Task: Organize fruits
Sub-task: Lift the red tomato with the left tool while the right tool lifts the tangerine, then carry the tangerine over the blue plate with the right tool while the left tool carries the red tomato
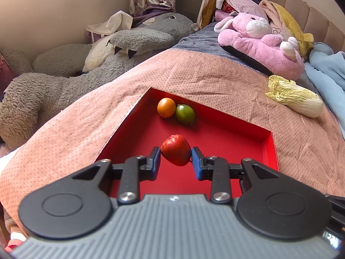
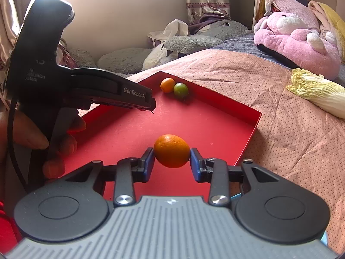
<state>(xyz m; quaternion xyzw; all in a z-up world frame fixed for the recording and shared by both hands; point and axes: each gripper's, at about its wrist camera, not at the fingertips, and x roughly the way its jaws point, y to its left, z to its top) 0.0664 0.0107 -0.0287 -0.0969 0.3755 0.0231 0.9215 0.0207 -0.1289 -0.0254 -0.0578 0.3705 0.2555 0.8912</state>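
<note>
My left gripper (image 1: 176, 151) is clamped on a red fruit (image 1: 175, 150), low in the middle of its frame, with the blue pads (image 1: 155, 158) pressing its two sides. It looks smooth, waxy and lopsided, so I judge it light but liable to slip or bruise; the widest part is the place to hold, with gentle pressure. My right gripper (image 2: 172, 152) is likewise closed on an orange (image 2: 171, 150), centre of its frame. Its pebbled skin should give better grip, and I expect it to be firm and a little heavier.

Both grippers point forward and slightly down over the red tray (image 1: 267, 142), which lies on the pink bedspread (image 1: 75, 125). In the right view my left gripper reaches in from the left edge. A small orange (image 1: 166, 107) and a green fruit (image 1: 185, 114) sit touching in the tray's far corner, upper middle of both frames.
</note>
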